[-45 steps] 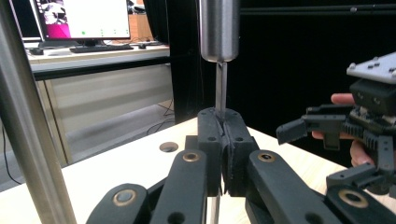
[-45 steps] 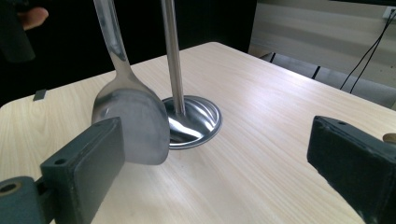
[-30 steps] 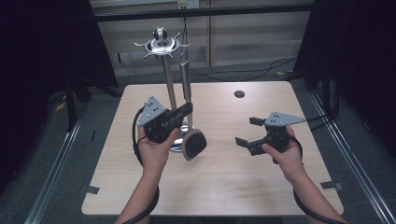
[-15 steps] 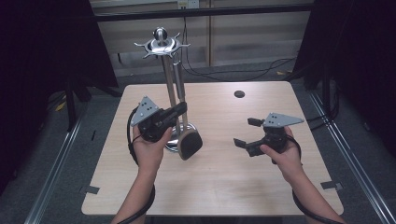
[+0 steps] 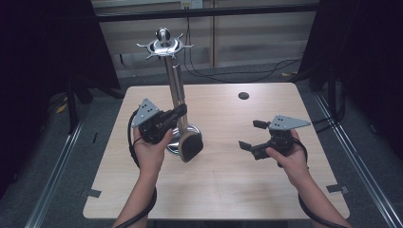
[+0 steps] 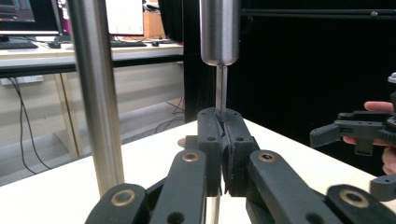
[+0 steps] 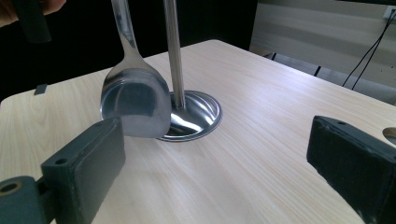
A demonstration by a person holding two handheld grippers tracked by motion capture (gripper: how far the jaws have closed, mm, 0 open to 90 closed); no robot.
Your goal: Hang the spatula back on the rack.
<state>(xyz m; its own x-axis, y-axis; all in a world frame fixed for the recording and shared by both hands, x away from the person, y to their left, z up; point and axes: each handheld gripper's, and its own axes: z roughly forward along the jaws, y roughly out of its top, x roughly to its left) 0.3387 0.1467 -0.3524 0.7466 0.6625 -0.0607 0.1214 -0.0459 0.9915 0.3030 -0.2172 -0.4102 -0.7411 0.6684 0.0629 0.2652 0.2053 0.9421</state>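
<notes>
A steel utensil stand (image 5: 167, 71) with a ring of hooks on top rises from a round base (image 5: 177, 142) at the table's middle left. My left gripper (image 5: 180, 111) is shut on the thin stem (image 6: 221, 93) of a steel spatula, just below its thick handle (image 6: 219, 32). The spatula stands upright close beside the stand's pole (image 6: 95, 93), and its blade (image 5: 190, 146) hangs at the base's front edge. My right gripper (image 5: 249, 134) is open and holds nothing, to the right of the stand. In the right gripper view, the blade (image 7: 135, 100) and base (image 7: 196, 112) lie beyond the gripper (image 7: 219, 163).
A small dark disc (image 5: 243, 95) lies on the wooden table (image 5: 214, 190) near its far edge. Dark curtains and metal rails flank the table, and cables run over the floor behind it. In the left gripper view the right gripper (image 6: 355, 133) is at the right edge.
My left gripper has shifted left with the spatula, bringing its handle closer to the stand's pole and its blade toward the base. The right gripper has stayed in place.
</notes>
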